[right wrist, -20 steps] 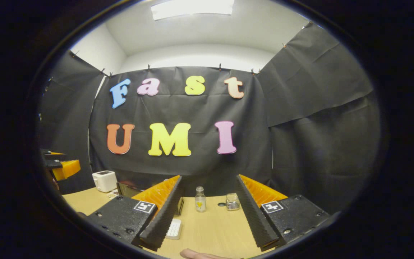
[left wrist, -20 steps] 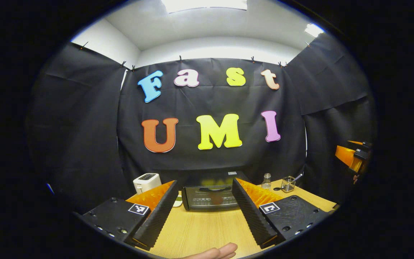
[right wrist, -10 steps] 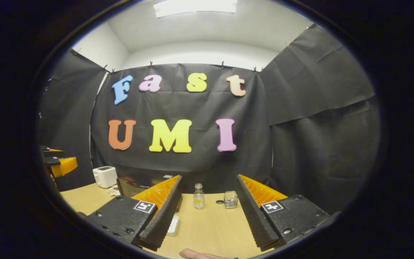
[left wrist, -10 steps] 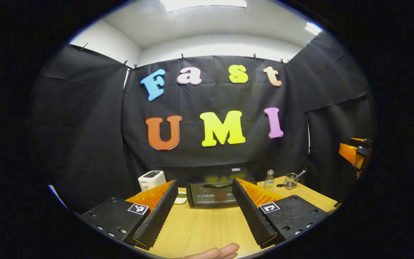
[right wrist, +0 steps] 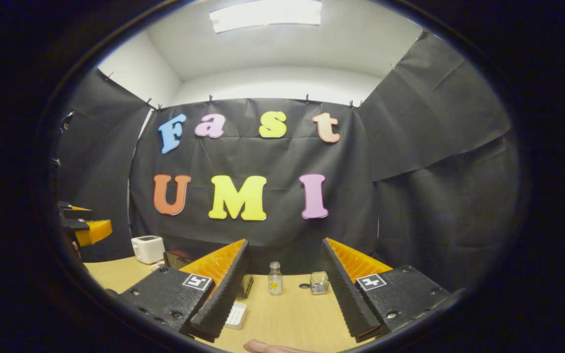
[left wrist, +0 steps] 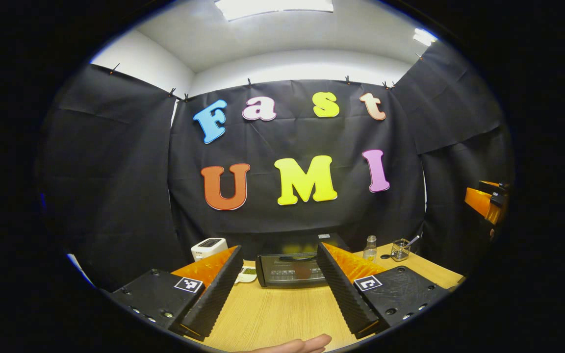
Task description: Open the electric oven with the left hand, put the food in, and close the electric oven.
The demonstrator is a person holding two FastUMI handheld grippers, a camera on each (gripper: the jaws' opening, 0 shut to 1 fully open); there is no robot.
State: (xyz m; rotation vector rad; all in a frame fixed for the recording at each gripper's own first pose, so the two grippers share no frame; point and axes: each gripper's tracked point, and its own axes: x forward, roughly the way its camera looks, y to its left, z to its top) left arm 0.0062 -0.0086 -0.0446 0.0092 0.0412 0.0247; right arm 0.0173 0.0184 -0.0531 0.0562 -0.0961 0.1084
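Both views dipped slightly; shut electric oven point(left wrist: 292, 269) holds something reddish, both tongs wide, empty.

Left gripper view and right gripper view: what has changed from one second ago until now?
Little has changed. Both cameras shifted slightly: the oven now sits a little right of its earlier place in the left gripper view, and the small bottle a little lower in the right gripper view. Nothing was gripped or released. The left gripper and right gripper stay open, and the oven door stays closed.
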